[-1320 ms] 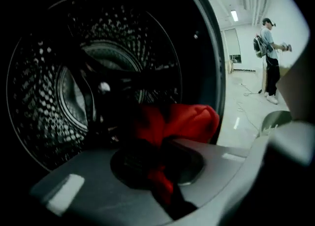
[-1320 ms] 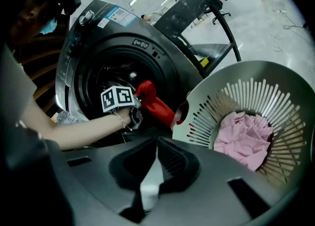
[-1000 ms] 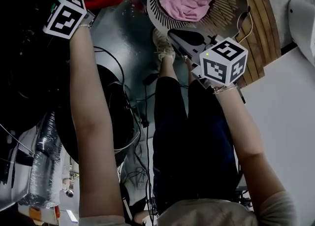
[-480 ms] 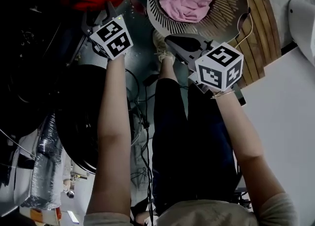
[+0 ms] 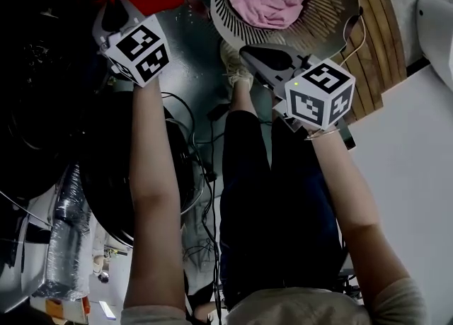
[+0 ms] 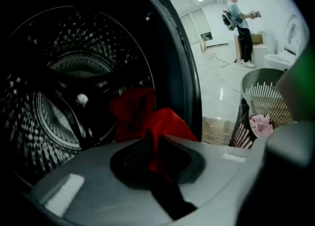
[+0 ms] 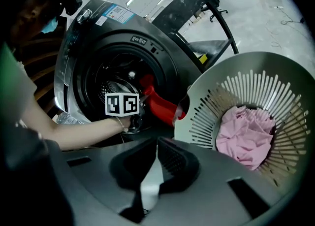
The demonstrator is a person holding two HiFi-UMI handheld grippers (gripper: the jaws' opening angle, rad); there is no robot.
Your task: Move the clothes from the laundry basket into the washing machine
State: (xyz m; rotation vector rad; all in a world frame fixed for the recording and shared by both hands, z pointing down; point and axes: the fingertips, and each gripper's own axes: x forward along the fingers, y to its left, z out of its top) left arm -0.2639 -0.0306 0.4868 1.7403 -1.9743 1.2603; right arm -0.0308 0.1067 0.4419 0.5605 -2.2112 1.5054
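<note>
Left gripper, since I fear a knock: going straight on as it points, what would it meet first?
The red garment, on which the left gripper has just closed its tongs; behind it, probably the drum, depth unclear.

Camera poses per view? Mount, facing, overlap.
Head view: on the head, steeply down; forearms, legs, left gripper, right gripper.
Left gripper view: on that gripper, into the washing machine; jaws just closed further, red garment pinched between.
Right gripper view: on that gripper, toward washing machine and laundry basket; shut empty jaws, left forearm.
Shared: red garment and basket in all.
</note>
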